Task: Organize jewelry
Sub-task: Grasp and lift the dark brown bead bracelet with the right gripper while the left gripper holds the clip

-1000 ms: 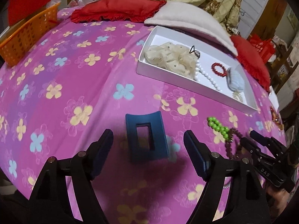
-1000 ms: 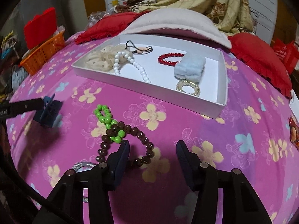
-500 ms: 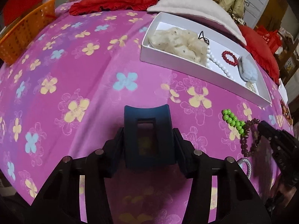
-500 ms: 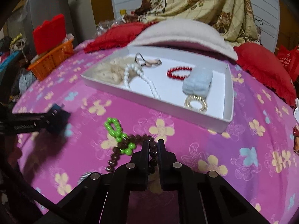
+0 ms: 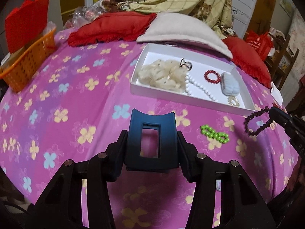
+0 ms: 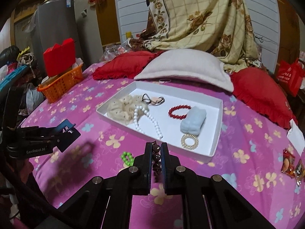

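Note:
My left gripper (image 5: 152, 143) is shut on a dark blue hair claw clip (image 5: 151, 131) and holds it above the pink flowered bedspread; it also shows in the right wrist view (image 6: 64, 133). My right gripper (image 6: 156, 148) is shut on a brown bead bracelet (image 6: 156, 150), which hangs from it in the left wrist view (image 5: 256, 122). A green bead bracelet (image 5: 214, 133) lies on the spread. The white tray (image 6: 216, 133) holds a cream scrunchie (image 6: 122, 110), a pearl necklace (image 6: 152, 122), a red bracelet (image 6: 179, 111), a pale blue clip (image 6: 193, 120), a gold coil tie (image 6: 189, 141) and black hair ties (image 6: 152, 99).
An orange basket (image 6: 61, 85) stands at the left edge of the bed. Red pillows (image 6: 261, 95) and a beige pillow (image 6: 183, 66) lie behind the tray. Snack packets (image 6: 291, 164) lie at the right edge.
Both grippers have shut and lifted: the left on the blue claw clip, the right on the brown bracelet, which has come off the spread. The green bracelet stays down.

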{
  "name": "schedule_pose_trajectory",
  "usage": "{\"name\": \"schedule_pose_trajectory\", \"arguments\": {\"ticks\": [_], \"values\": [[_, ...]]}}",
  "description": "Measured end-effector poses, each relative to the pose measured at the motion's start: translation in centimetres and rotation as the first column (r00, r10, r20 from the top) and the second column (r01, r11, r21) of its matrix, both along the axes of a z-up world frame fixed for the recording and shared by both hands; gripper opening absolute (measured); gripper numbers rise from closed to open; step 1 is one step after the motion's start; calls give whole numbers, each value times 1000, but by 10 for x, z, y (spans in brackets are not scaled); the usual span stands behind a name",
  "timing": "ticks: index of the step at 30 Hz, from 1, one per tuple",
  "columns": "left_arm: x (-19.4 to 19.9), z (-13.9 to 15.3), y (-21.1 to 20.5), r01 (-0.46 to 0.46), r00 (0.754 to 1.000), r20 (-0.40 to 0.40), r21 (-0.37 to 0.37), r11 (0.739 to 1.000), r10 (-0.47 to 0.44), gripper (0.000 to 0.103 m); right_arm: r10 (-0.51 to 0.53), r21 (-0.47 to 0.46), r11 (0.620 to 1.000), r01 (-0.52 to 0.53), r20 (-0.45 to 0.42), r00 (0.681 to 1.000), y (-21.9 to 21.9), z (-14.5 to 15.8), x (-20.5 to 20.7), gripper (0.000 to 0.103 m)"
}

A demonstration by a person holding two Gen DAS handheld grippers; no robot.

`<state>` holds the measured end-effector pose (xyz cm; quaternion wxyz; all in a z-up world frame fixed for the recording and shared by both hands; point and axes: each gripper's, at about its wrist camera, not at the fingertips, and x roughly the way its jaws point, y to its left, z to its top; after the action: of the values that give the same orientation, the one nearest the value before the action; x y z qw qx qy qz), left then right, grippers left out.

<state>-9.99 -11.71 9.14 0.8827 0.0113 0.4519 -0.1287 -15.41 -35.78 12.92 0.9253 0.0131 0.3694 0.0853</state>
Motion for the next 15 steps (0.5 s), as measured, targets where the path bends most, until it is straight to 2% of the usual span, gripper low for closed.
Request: {"name": "schedule_pose_trajectory", "arguments": {"ticks": [15], "values": [[11, 11, -23, 14, 998, 61, 69, 998, -18, 48, 0, -22, 1000, 1, 3, 1000, -7, 7, 10, 8]]}}
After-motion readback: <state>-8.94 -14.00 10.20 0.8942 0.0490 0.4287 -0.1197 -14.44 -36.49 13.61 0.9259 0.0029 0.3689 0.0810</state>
